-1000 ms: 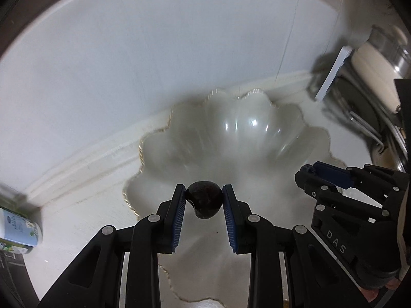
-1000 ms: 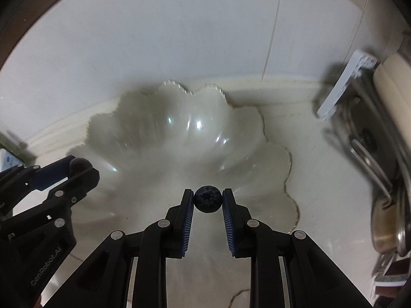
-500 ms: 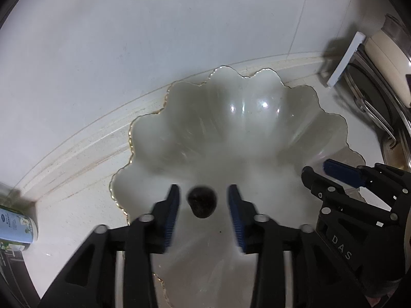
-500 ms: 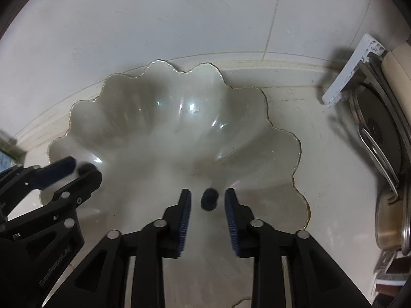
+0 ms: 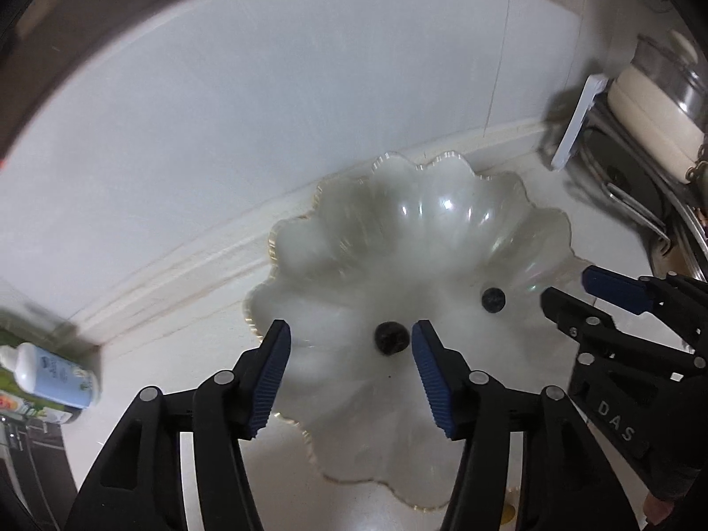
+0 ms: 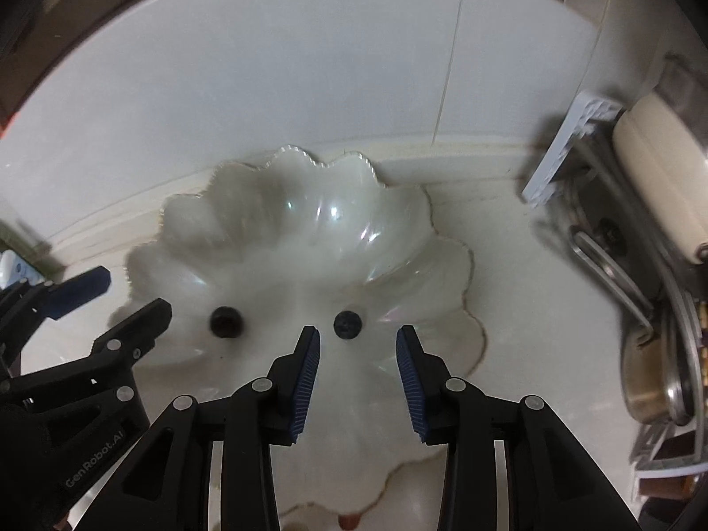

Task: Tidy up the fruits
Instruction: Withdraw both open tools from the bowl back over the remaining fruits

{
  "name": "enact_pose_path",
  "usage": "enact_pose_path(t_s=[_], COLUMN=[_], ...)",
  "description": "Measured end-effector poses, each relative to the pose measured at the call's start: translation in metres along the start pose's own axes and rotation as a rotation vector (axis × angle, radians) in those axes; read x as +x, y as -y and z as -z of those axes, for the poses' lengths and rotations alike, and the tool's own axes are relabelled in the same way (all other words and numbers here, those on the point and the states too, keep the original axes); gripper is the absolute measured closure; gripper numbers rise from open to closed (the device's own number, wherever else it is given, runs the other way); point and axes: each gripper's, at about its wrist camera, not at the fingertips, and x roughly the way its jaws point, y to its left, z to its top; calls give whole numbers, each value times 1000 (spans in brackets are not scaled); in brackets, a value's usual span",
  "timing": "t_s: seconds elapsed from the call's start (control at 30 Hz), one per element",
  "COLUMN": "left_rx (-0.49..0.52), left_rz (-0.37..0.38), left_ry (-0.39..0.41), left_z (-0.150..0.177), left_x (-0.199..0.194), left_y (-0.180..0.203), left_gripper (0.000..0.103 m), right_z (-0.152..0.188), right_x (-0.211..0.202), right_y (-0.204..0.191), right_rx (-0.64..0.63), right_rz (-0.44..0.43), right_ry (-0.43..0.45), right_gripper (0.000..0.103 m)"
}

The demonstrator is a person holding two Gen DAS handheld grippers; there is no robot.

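Both fruits now lie in the scalloped pearly glass dish (image 5: 442, 203) on the pale tabletop (image 6: 531, 309): dark cherry (image 5: 391, 337) at the left gripper's (image 5: 349, 367) twelve o'clock, blueberry (image 6: 348, 325) at the right gripper's (image 6: 357, 371) twelve. Both jaws have just been opening and stand released, empty. No other fruit shows.

My own hands stay out of sight behind the tongs' black frames. The shell bowl's (image 5: 442, 221) near rim is covered by my left tongs (image 5: 349, 371). A bottle (image 5: 48, 376) at the left edge is cut off and smeared. The pots (image 6: 655, 186) on the right blur past the frame.
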Motion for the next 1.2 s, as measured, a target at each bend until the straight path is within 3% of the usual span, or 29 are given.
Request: enact_pose_path(t_s=[0.17, 0.47, 0.73, 1.2], left_rx=[-30, -53, -42, -21], left_rz=[-21, -63, -41, -15], left_ry=[77, 186, 280, 386], left_z=[10, 35, 63, 110], left_x=[-34, -83, -134, -190], left_y=[-7, -11, -3, 15], left_gripper=[38, 34, 32, 32], right_z=[10, 38, 65, 118], right_x=[-31, -83, -131, -184], right_y=[-1, -4, -5, -3], right_rx=[-7, -16, -16, -4], right_rz=[-13, -23, -30, -44], right_ry=[52, 148, 258, 361], right_gripper=[66, 66, 66, 66])
